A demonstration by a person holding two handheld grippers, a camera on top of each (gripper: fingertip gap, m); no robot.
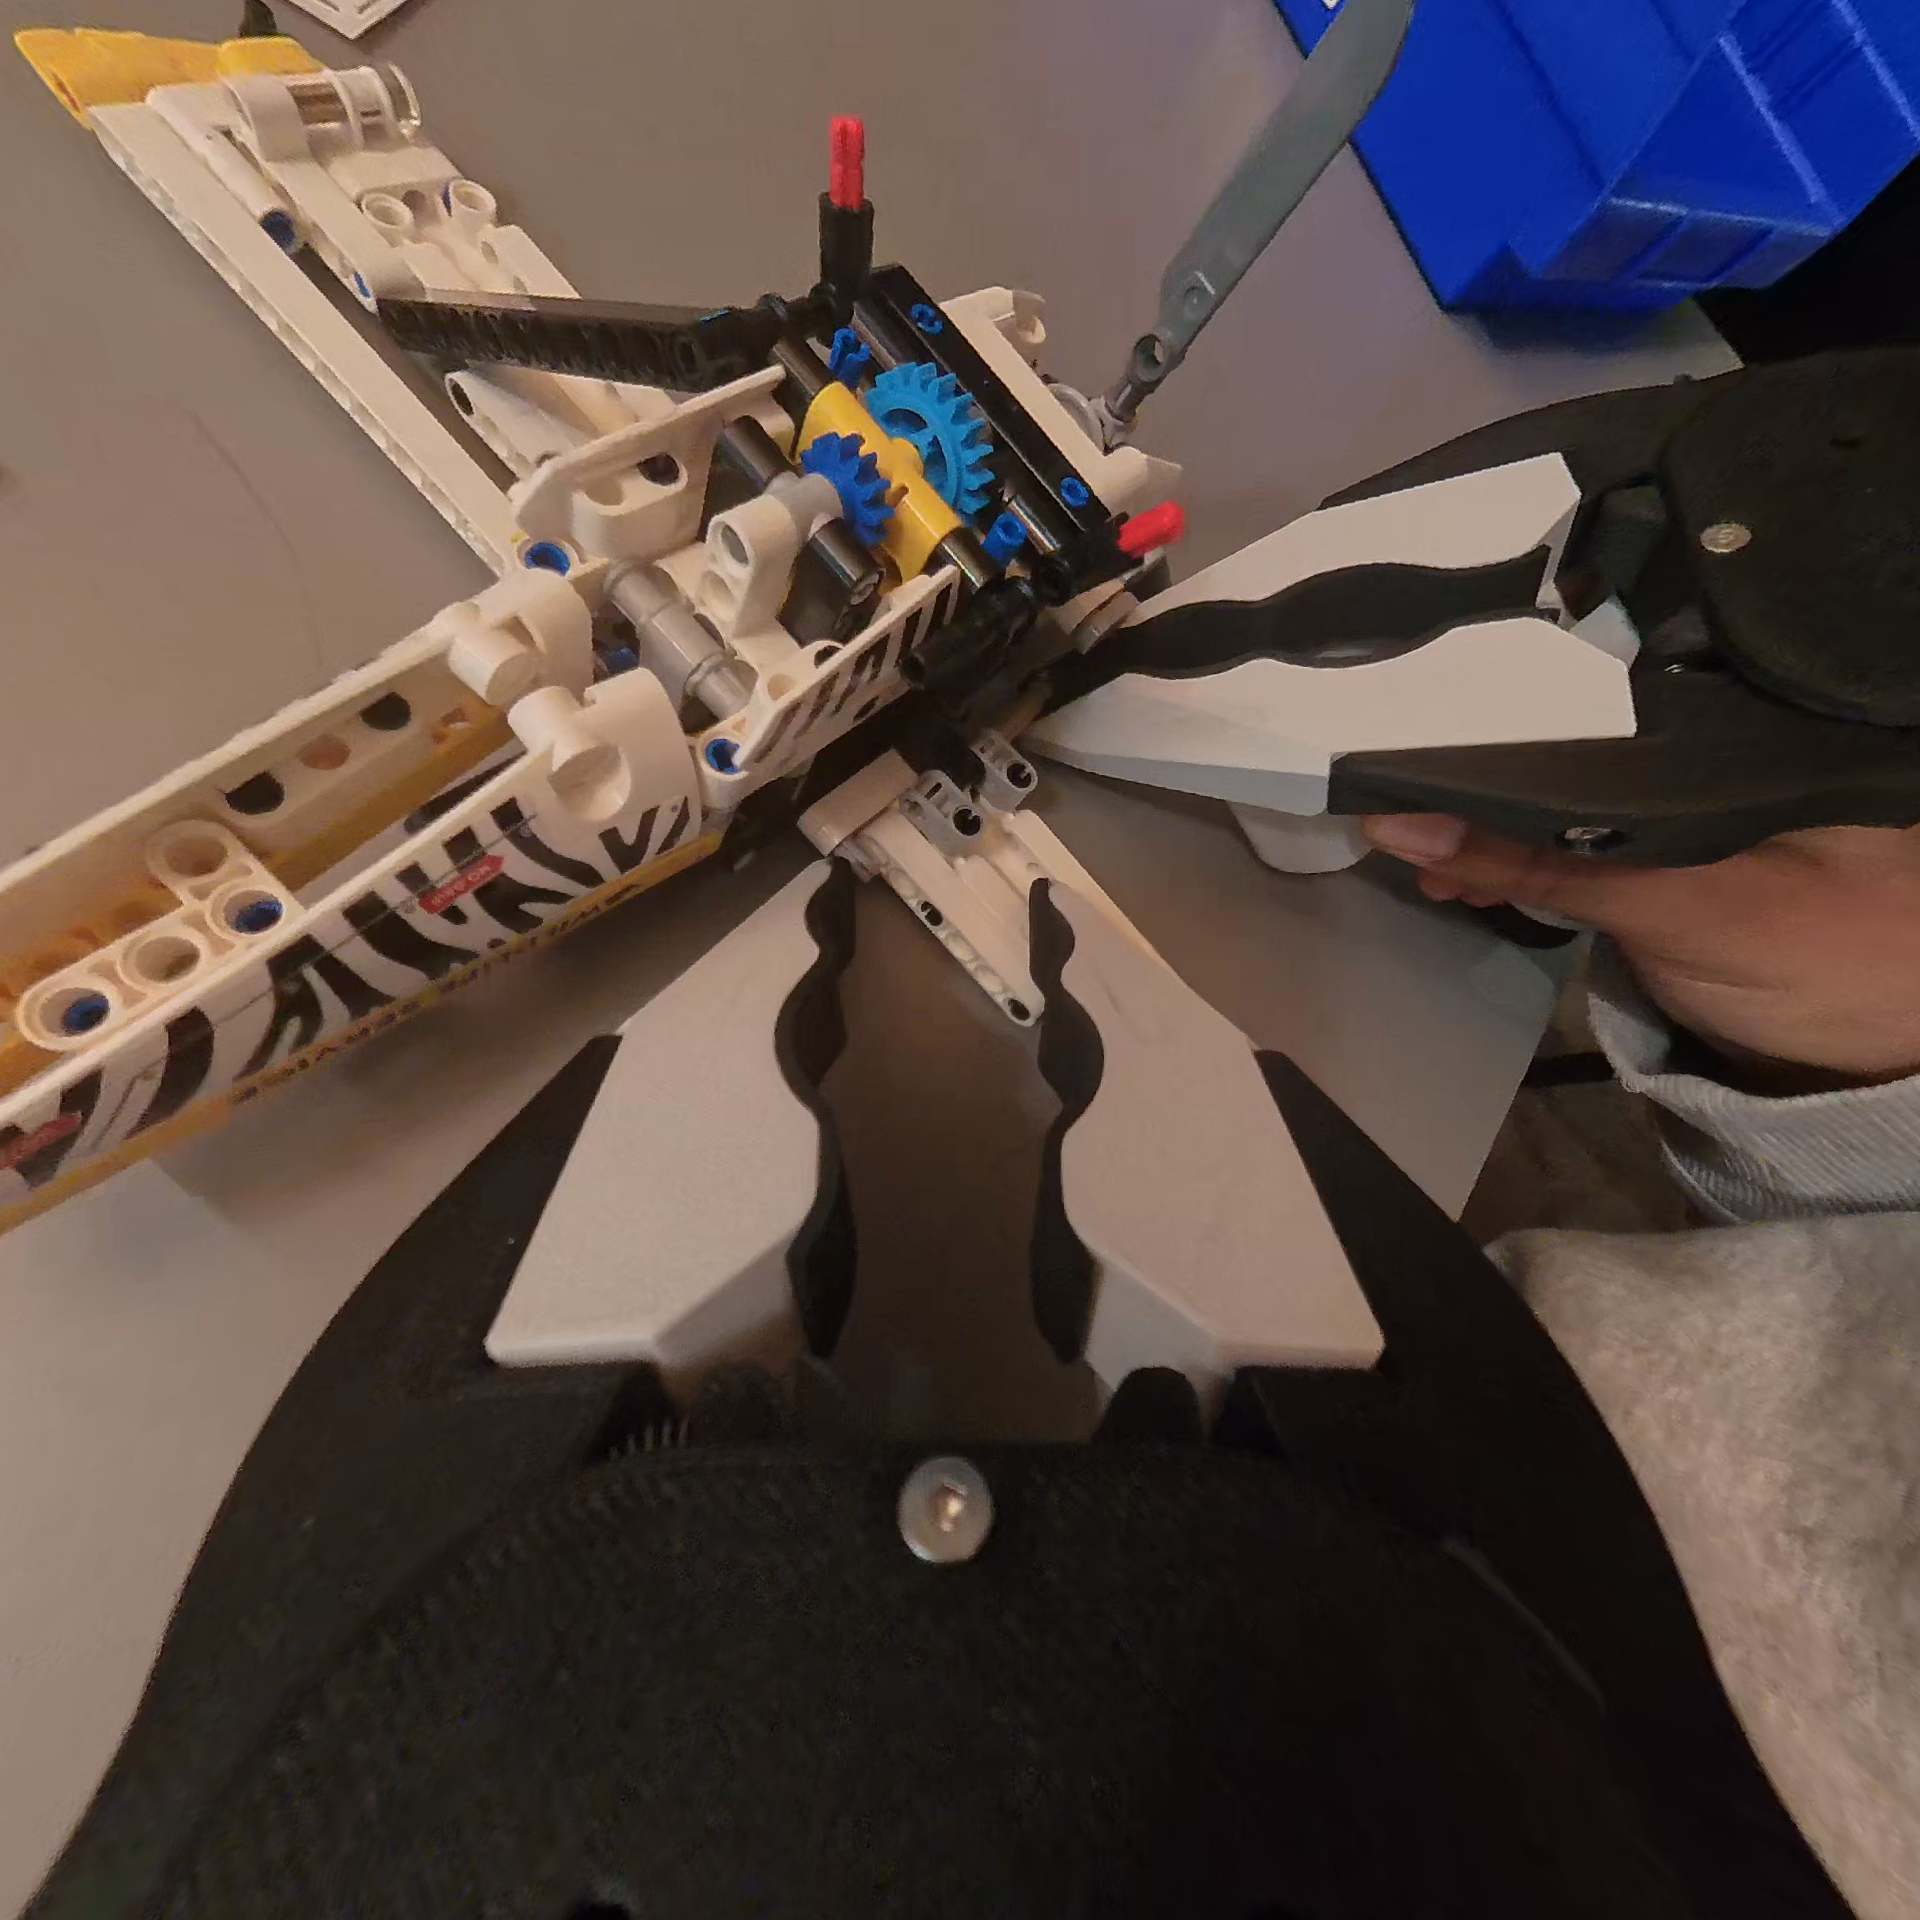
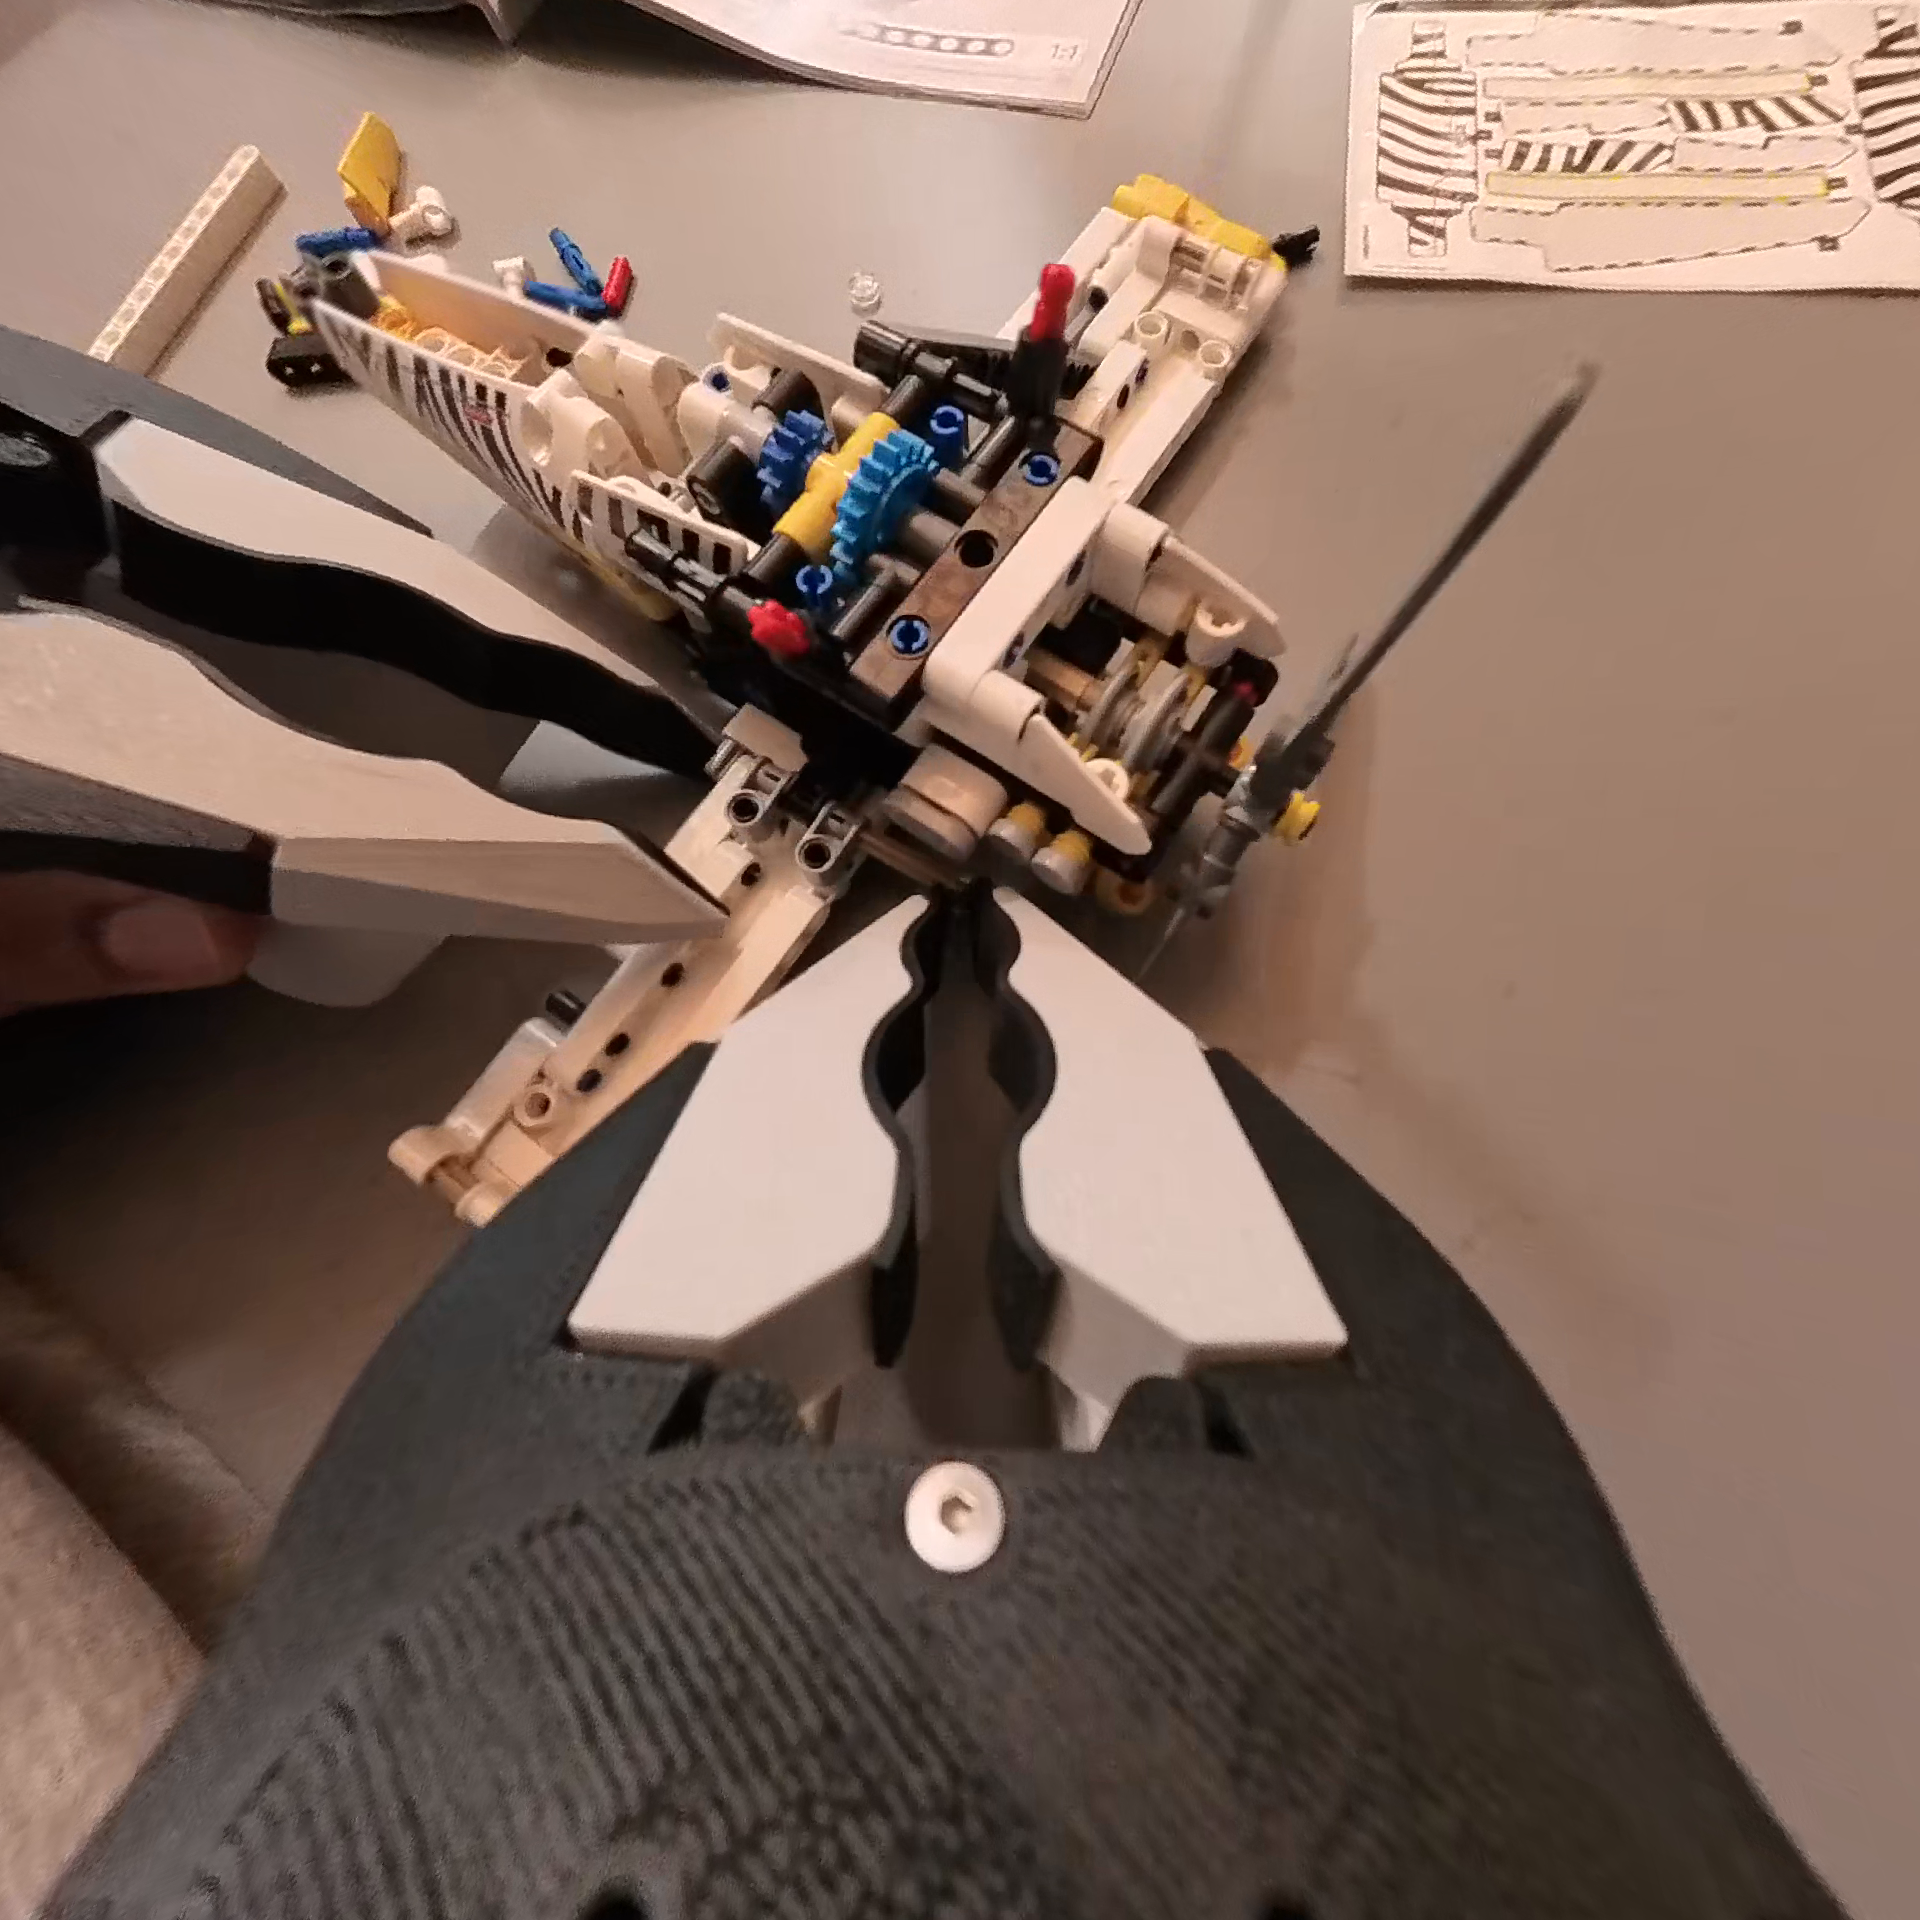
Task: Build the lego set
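Grey table (image 1: 156,623) beneath everything. Nearest to the lego plane (image 1: 831,499), on its near side: left claw (image 1: 940,914), fingers apart, astride the plane's near white wing (image 1: 966,935). Cannot tell whether either pad touches that wing.

Off the plane's right side, seen from the left wrist: right claw (image 2: 958,914), held in a bare hand (image 1: 1714,935) with a pale grey sleeve behind it. Fingertips pressed together, right up against the dark underside edge of the plane's body, just ahead of the near wing. Cannot tell whether anything is pinched between them.

Resting on the table between both claws: the plane itself, white with zebra stripes along its body and yellow at the far wingtip. Open on top at the middle, showing blue gears (image 2: 878,499), a yellow sleeve, black beams and red pins standing up. At its nose, a grey propeller blade (image 1: 1247,197) slanting upward.

Beyond the plane's tail: a scatter of loose pieces (image 2: 416,260), blue, yellow, white and black, beside one long white beam (image 2: 187,260).

Beyond the far wing: a printed booklet (image 2: 883,42) and a sticker sheet (image 2: 1621,145) with striped shapes. Beyond the nose: a blue plastic bin (image 1: 1662,156).
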